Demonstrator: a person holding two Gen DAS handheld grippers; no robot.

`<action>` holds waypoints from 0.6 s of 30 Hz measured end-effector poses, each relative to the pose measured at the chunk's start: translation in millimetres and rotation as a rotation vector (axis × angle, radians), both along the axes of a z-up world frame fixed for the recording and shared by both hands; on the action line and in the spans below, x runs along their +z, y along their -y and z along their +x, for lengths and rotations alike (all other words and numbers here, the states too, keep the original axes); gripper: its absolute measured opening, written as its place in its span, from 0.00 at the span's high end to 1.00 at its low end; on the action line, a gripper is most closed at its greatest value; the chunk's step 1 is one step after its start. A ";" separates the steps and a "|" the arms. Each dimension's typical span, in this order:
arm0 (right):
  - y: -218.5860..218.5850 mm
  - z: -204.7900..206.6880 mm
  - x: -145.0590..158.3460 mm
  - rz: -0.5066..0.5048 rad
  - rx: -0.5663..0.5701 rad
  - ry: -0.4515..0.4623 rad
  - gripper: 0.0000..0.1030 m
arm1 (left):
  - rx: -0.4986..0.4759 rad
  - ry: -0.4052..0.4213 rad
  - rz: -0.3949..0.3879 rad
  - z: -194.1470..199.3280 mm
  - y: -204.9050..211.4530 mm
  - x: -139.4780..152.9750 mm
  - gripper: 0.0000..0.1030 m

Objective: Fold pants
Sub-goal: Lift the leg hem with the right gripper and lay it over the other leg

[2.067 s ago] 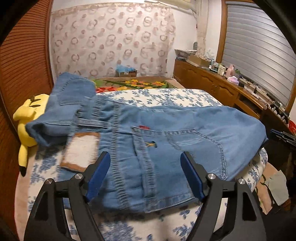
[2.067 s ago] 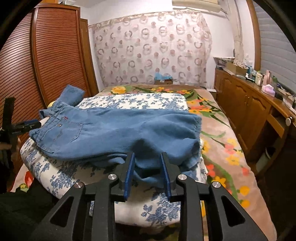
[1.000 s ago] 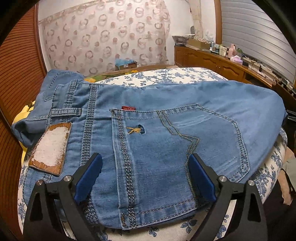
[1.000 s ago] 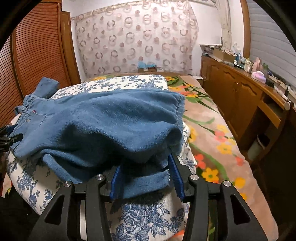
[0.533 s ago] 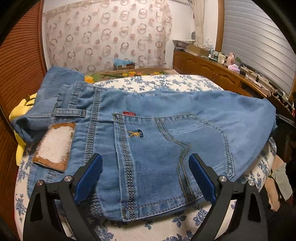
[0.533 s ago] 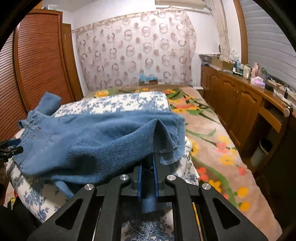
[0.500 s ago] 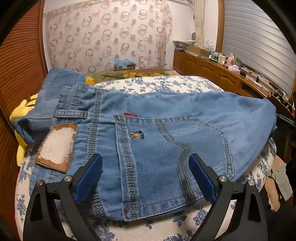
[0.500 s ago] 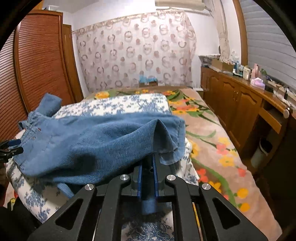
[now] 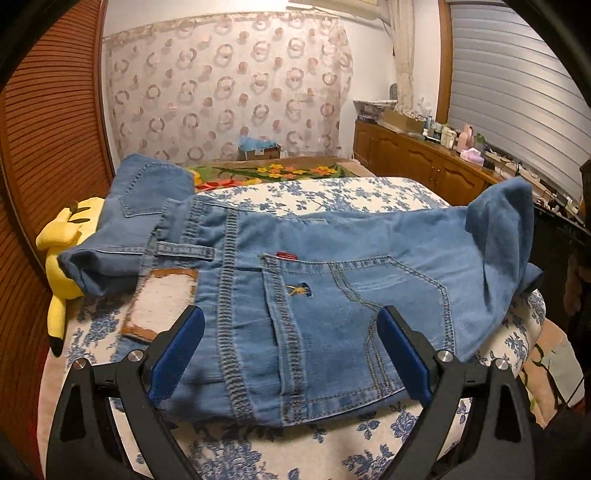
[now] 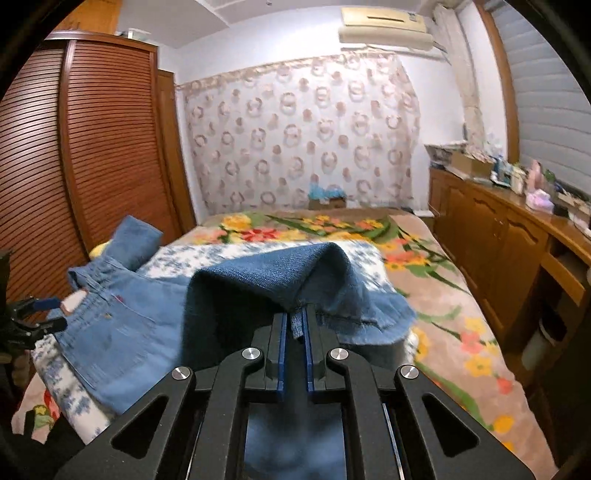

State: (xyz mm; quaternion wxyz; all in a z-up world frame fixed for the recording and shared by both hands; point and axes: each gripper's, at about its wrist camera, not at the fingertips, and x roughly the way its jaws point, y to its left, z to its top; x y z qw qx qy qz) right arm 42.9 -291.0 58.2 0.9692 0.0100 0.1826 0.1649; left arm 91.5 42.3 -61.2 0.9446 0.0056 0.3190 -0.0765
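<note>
The right gripper (image 10: 294, 325) is clenched on the pants' (image 9: 332, 288) hem; the left gripper (image 9: 291, 347) gapes, empty, over the waist at six o'clock. Carry the hem toward nine o'clock, keeping edges aligned on the quilt (image 9: 325, 192).

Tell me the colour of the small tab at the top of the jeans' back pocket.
Red. The tab shows best in the left wrist view.

You're in a home bedroom: bed (image 10: 436, 266) w/ flower blanket, wood closet (image 10: 92, 147), curtain (image 10: 295, 136), AC (image 10: 384, 26) up top.
</note>
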 end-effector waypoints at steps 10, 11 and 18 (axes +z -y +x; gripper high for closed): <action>-51.8 11.7 16.2 -0.032 0.197 0.075 0.94 | 0.059 0.023 -0.013 -10.2 -34.2 6.3 0.08; -60.3 12.9 18.6 -0.036 0.221 0.081 0.94 | 0.066 0.026 -0.017 -10.8 -38.3 7.0 0.08; -110.0 31.1 36.2 -0.038 0.392 0.126 0.94 | 0.116 0.042 -0.026 -17.8 -65.5 9.3 0.08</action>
